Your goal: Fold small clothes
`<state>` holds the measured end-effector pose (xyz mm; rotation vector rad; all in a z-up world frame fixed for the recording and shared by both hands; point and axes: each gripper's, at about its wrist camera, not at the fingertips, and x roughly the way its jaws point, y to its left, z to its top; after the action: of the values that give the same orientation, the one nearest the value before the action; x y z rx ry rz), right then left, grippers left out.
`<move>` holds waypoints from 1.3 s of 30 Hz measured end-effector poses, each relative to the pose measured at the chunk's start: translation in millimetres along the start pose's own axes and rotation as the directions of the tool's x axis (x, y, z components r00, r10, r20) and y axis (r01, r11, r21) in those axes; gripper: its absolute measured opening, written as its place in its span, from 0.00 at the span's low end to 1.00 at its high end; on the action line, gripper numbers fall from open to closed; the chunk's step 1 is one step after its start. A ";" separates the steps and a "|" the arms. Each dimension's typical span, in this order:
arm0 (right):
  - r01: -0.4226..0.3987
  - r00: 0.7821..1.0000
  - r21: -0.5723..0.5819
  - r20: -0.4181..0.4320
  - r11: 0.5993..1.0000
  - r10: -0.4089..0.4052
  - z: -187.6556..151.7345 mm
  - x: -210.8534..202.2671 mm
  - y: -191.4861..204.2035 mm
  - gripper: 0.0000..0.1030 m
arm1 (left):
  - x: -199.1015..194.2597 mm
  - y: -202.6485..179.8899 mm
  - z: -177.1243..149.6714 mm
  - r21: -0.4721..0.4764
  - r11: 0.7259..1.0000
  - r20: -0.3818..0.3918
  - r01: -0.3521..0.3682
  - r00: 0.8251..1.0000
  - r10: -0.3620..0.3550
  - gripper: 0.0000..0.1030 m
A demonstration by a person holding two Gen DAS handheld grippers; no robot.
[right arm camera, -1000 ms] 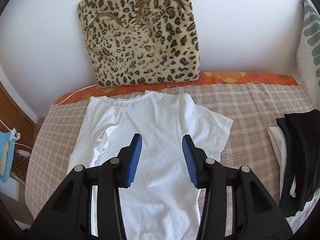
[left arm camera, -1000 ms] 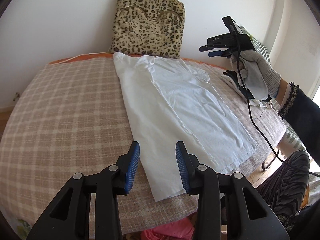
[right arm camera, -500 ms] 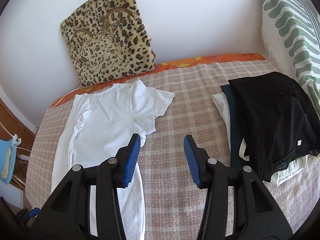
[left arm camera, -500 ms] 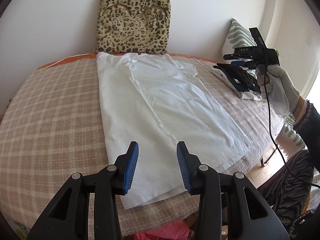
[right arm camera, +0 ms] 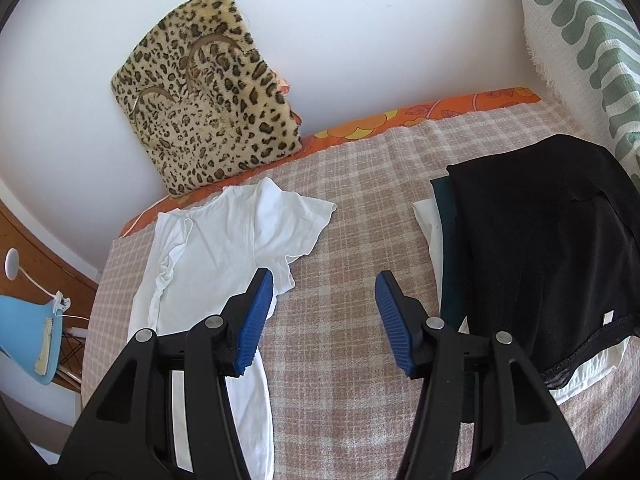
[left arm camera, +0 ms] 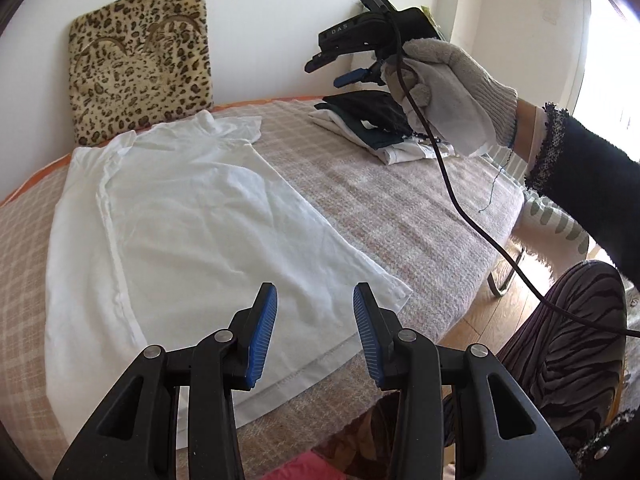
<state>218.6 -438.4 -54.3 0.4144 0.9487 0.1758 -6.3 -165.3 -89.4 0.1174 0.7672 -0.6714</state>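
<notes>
A: White T-shirt (left arm camera: 192, 220) lies spread on the checked blanket (left arm camera: 380, 200) of the bed, one side already folded in along its length, the other sleeve still sticking out towards the stack.

B: So partway through this one?

A: That's my read. One lengthwise fold made, the other side and the cross folds still to do.

B: And the tools?

A: Left tool (left arm camera: 314, 336) hovers over the hem, pads partly apart, nothing between them. Right tool (right arm camera: 324, 320) is opening its jaws, empty, over bare blanket between the shirt and the stack.

B: That stack?

A: Folded clothes (right arm camera: 536, 248), black on top, white beneath, well apart from the shirt. Those look finished.
</notes>
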 end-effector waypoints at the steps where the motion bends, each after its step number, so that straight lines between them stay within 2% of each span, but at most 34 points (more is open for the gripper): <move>1: -0.006 1.000 -0.003 -0.004 1.000 0.006 4.1 4.1 -0.3 0.55 | 6.0 -6.8 2.9 0.008 1.000 -0.008 0.015 1.000 -0.015 0.37; 2: -0.013 1.000 -0.006 -0.009 1.000 0.012 7.7 8.2 -0.1 0.55 | 12.2 -13.9 4.9 0.020 0.999 -0.017 0.027 1.000 -0.027 0.37; 5: -0.024 0.999 -0.018 -0.026 1.000 0.023 16.6 23.9 1.0 0.55 | 28.1 -31.7 9.2 0.056 0.997 -0.044 0.059 0.997 -0.056 0.50; 9: -0.032 0.998 -0.021 -0.051 0.999 0.031 28.4 49.5 1.9 0.55 | 45.3 -42.6 9.2 0.073 0.996 -0.083 0.052 0.996 -0.046 0.60; 13: -0.048 0.996 -0.005 -0.079 0.999 0.047 40.3 78.0 1.5 0.55 | 61.2 -38.8 7.4 0.044 0.999 -0.110 0.011 0.994 -0.006 0.60; 17: -0.053 0.992 -0.010 -0.111 0.999 0.052 52.1 108.6 4.9 0.55 | 67.0 -34.5 7.9 0.035 0.999 -0.096 0.000 0.995 0.004 0.60; 20: -0.031 0.991 -0.017 -0.129 0.999 0.029 58.9 134.6 4.6 0.55 | 68.0 -36.7 6.7 0.061 0.998 -0.077 -0.028 0.997 0.033 0.47; 25: -0.001 0.989 -0.007 -0.146 1.000 0.000 63.1 170.1 -3.4 0.55 | 64.8 -28.6 3.3 0.029 0.999 -0.038 -0.037 0.999 0.038 0.24; 29: 0.024 0.988 -0.016 -0.152 1.000 -0.026 59.6 188.2 -2.5 0.55 | 66.4 -18.7 4.8 -0.005 1.000 -0.021 -0.012 1.000 0.012 0.12; 33: 0.079 0.987 -0.103 -0.130 0.992 -0.092 56.3 194.0 17.2 0.54 | 65.9 -14.6 4.0 -0.029 1.000 -0.005 0.007 1.000 -0.007 0.08; 35: 0.105 0.984 -0.155 -0.129 0.982 -0.126 53.6 198.0 27.4 0.38 | 63.8 -12.7 3.3 -0.058 0.998 0.003 0.015 1.000 -0.015 0.06; 36: 0.126 0.984 -0.182 -0.099 0.975 -0.146 52.1 199.4 32.1 0.26 | 62.2 -10.9 3.2 -0.077 0.997 0.008 0.022 1.000 -0.022 0.05; 39: 0.152 0.981 -0.236 -0.082 0.960 -0.176 48.9 200.8 43.9 0.11 | 57.9 -5.4 3.5 -0.120 0.992 0.019 0.042 0.999 -0.040 0.04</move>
<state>375.7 -346.4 -161.6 0.1134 1.0461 0.1544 23.0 -200.7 -125.3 -0.0138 0.7941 -0.6629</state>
